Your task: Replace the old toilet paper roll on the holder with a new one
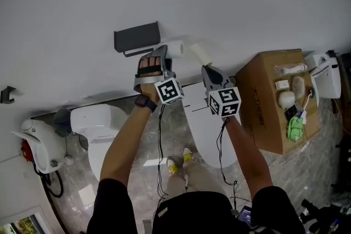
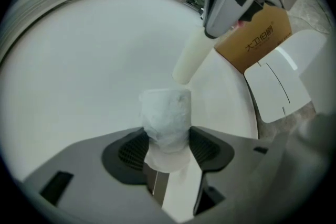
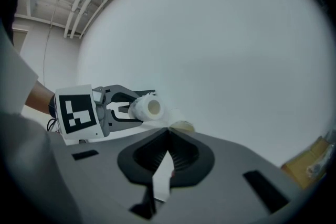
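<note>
A dark grey paper holder (image 1: 137, 38) is fixed to the white wall. Just right of it, my left gripper (image 1: 164, 53) is shut on a full white toilet paper roll (image 1: 176, 48). In the left gripper view that roll (image 2: 165, 113) sits squeezed between both pads of my left gripper (image 2: 167, 139). My right gripper (image 1: 207, 67) is further right, shut on the wall of an empty cream cardboard tube (image 1: 200, 53). The tube (image 2: 190, 56) slants up to the right gripper (image 2: 224, 2). In the right gripper view, the tube's end (image 3: 182, 126) shows at the shut jaws of my right gripper (image 3: 168, 134).
A brown cardboard box (image 1: 266, 101) with small items on top stands at the right, with a white wall unit (image 1: 326, 75) beyond it. A white toilet (image 1: 101, 129) is at lower left and a white oval lid (image 1: 211, 131) lies below the grippers.
</note>
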Motion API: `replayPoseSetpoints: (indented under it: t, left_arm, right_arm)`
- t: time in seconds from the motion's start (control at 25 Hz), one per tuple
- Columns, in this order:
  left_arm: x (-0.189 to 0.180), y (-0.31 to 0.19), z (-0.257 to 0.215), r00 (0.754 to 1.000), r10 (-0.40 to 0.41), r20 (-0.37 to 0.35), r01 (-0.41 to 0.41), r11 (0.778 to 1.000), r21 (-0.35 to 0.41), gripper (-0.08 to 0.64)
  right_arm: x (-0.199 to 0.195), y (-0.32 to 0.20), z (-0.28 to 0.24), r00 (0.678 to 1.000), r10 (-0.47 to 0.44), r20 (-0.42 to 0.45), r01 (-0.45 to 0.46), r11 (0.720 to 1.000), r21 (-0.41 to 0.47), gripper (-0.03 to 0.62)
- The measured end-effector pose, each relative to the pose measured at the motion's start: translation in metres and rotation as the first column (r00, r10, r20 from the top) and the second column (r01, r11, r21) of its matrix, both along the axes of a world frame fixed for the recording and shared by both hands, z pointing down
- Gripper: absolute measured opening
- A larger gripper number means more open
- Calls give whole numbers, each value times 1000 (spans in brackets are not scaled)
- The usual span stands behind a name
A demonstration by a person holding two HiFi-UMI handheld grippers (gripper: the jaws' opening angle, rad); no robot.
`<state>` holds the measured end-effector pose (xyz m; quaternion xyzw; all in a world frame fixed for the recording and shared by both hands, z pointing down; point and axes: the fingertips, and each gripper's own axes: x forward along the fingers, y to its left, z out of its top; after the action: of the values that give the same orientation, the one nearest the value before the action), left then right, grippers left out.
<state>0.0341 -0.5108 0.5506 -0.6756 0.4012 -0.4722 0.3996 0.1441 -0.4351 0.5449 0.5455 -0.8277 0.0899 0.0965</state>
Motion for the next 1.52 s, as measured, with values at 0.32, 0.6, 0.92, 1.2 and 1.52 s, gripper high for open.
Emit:
replayPoseSetpoints:
  t: [0.32, 0.6, 0.92, 1.2, 1.52]
  left_arm:
    - [-26, -9, 11, 998, -65, 13, 65, 998, -23, 249]
    - [-28, -8, 11, 998, -66, 19, 66, 998, -16, 249]
    - [-41, -15, 17, 992, -96, 79, 97, 995, -2, 249]
    - [-50, -14, 19, 990, -101, 94, 102, 995, -4, 249]
    - [-103, -22, 20, 975, -190, 118, 192, 981, -2, 248]
  right_arm:
    - [0, 4, -3, 1000, 2, -1, -2, 1000, 5, -5]
    - [-1, 8, -4, 1000, 5, 4, -5, 1000, 5, -5]
    - [-5, 13, -6, 1000, 0, 9, 0, 1000, 8, -5]
    - [-5, 16, -6, 1000, -5, 10, 5, 1000, 7, -5]
    - [-7, 18, -7, 1000, 6, 17, -6, 1000, 9, -5]
